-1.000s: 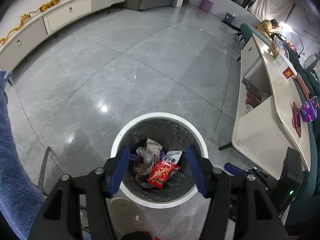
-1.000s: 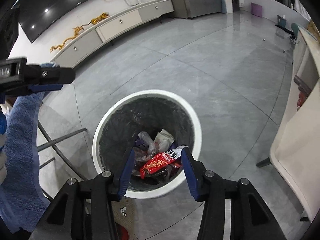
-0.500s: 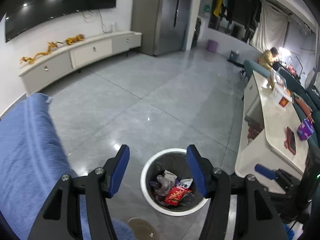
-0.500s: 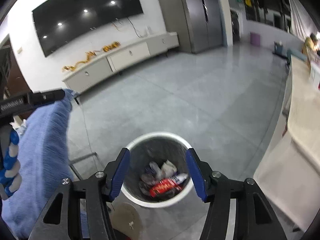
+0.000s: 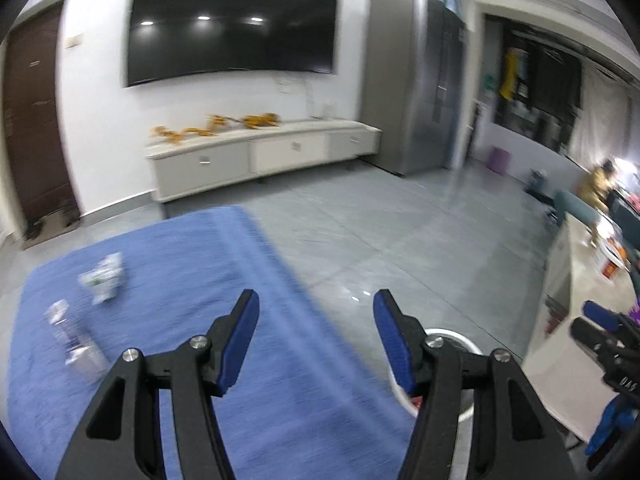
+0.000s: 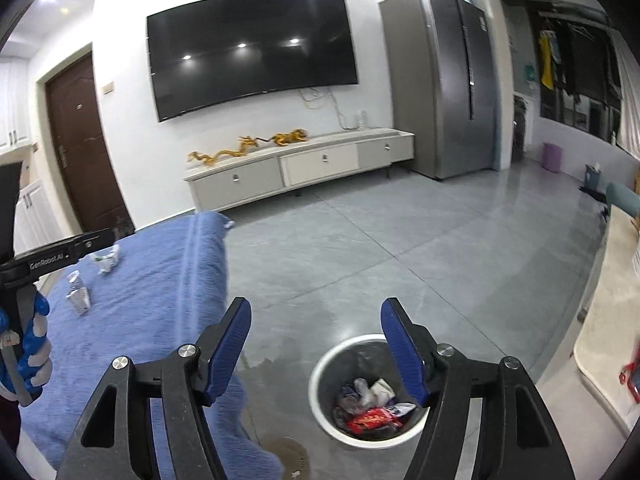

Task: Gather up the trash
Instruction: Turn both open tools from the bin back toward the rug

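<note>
A white-rimmed trash bin [image 6: 332,364] stands on the grey floor and holds a red snack wrapper [image 6: 370,420] and other crumpled litter. In the left wrist view only its rim [image 5: 452,336] shows behind the right finger. A crumpled white-green wrapper [image 5: 102,278] and a clear plastic piece [image 5: 76,340] lie on a blue cloth-covered surface [image 5: 180,340]; both also show in the right wrist view, the wrapper [image 6: 106,262] and the plastic piece [image 6: 78,294]. My left gripper [image 5: 316,334] is open and empty above the cloth's edge. My right gripper [image 6: 316,340] is open and empty above the floor beside the bin.
A white table [image 5: 580,320] stands at the right, a low white cabinet [image 6: 300,170] with gold dragon figures and a wall TV at the back, a grey fridge [image 6: 444,80] at back right. A brown door [image 6: 84,148] is at the left.
Both grippers have risen and tilted up from over the bin. The left one has swung left over the blue cloth, bringing the wrappers there into view. Both stay open.
</note>
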Demonstrator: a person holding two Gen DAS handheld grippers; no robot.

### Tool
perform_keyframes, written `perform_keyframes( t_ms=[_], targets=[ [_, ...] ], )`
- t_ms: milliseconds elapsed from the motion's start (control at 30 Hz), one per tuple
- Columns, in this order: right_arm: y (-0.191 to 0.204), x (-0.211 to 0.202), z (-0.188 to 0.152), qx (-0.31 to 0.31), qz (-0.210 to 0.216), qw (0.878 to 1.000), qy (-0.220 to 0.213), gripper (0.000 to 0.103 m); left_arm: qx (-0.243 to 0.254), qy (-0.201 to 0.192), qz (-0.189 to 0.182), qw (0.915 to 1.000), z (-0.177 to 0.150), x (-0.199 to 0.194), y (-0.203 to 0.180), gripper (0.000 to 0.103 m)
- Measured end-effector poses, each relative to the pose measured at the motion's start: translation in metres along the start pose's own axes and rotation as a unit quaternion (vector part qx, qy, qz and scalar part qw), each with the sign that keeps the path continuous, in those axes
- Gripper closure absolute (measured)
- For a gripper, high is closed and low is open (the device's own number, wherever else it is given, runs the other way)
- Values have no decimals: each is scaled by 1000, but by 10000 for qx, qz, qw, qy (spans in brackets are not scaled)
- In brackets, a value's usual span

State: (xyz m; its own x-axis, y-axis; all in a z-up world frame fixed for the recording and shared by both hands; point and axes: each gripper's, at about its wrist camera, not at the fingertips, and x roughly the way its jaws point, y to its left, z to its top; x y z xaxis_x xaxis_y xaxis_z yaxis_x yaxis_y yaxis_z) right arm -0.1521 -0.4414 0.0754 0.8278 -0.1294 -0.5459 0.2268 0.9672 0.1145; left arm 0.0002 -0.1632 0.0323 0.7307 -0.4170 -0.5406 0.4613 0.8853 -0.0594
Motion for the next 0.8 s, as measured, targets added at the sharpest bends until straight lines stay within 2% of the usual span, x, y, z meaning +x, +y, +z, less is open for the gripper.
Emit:
perform_keyframes(
  t_ms=[100,167,300,467,600,800],
  targets=[
    [28,-1,4,-105,180,9998,16,34,-264,-116,340,9990,-14,-22,38,46],
    [45,3,5,-157,290,9994,52,29,-423,-204,718,9963,-24,-35,67,45],
    [83,19,5,-308,550,9977,250,28,-812,-253,1137,9899,-44,-52,118,45],
    [117,31,8,-316,913,9947,341,26,-1077,-318,1597,9808,-62,-67,162,45],
    [144,47,8,-480,1093,9915,511,26,-1259,-334,1815,9747,-72,-74,188,36],
    [172,69,7,-679,1238,9875,696,26,-1410,-215,1947,9704,-79,-68,214,36]
  ],
)
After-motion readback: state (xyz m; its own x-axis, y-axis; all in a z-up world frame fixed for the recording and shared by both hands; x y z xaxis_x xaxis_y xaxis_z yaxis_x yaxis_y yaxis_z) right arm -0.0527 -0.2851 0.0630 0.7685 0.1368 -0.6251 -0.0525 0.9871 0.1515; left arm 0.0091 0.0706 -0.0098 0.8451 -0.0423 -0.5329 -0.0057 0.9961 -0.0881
